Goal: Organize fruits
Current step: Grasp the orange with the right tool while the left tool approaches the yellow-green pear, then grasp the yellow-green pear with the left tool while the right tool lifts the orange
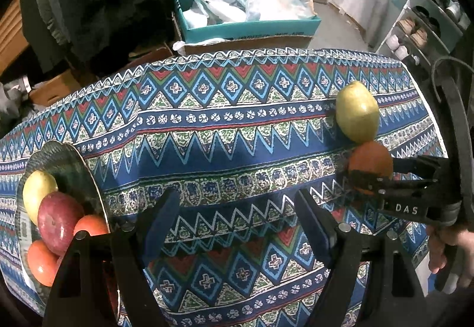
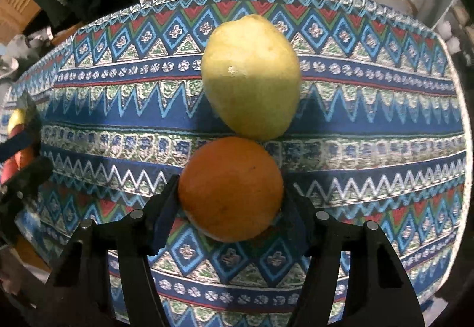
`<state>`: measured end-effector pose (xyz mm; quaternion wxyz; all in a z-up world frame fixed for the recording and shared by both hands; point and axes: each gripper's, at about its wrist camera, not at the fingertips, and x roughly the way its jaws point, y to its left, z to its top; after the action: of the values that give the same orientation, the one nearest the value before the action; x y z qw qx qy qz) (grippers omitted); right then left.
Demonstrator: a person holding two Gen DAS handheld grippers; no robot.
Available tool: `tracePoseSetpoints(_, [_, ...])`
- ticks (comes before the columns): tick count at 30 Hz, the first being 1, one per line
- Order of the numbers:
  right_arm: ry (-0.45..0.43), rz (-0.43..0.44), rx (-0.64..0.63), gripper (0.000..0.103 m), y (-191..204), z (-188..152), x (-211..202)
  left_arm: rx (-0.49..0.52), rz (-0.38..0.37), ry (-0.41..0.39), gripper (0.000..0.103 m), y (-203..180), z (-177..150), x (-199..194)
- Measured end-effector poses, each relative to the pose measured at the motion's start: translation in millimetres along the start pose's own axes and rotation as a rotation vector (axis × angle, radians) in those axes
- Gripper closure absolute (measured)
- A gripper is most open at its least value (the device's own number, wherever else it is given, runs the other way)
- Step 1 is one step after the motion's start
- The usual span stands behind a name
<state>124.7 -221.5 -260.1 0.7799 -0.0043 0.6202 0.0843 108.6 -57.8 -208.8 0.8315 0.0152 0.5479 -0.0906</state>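
An orange (image 2: 231, 187) sits on the patterned tablecloth between the fingers of my right gripper (image 2: 231, 202), which is shut on it; both also show in the left wrist view, the orange (image 1: 370, 162) and the gripper (image 1: 367, 178). A yellow-green pear (image 2: 251, 75) lies just behind the orange, touching it, and shows in the left wrist view (image 1: 357, 112). My left gripper (image 1: 237, 223) is open and empty over the cloth. A glass plate (image 1: 71, 167) at the left holds a pear (image 1: 37, 193), a red apple (image 1: 57, 221) and oranges (image 1: 41, 266).
The table (image 1: 237, 134) has a blue patterned cloth. Behind its far edge stands a teal box (image 1: 251, 26) filled with plastic bags. A shoe rack (image 1: 420, 30) stands at the right. Dark clothing hangs at the back left.
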Motion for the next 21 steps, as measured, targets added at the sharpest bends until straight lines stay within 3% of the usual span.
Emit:
tracePoseSetpoints(18, [-0.200,-0.059,0.124,0.038,-67,-9,-85,0.038,-0.103,-0.039,0.022,-61,34,-10])
tracePoseSetpoints(21, [-0.227,-0.094,0.121,0.038,-79,-4,-92,0.039,-0.118,-0.039,0.017,-71,43,-8])
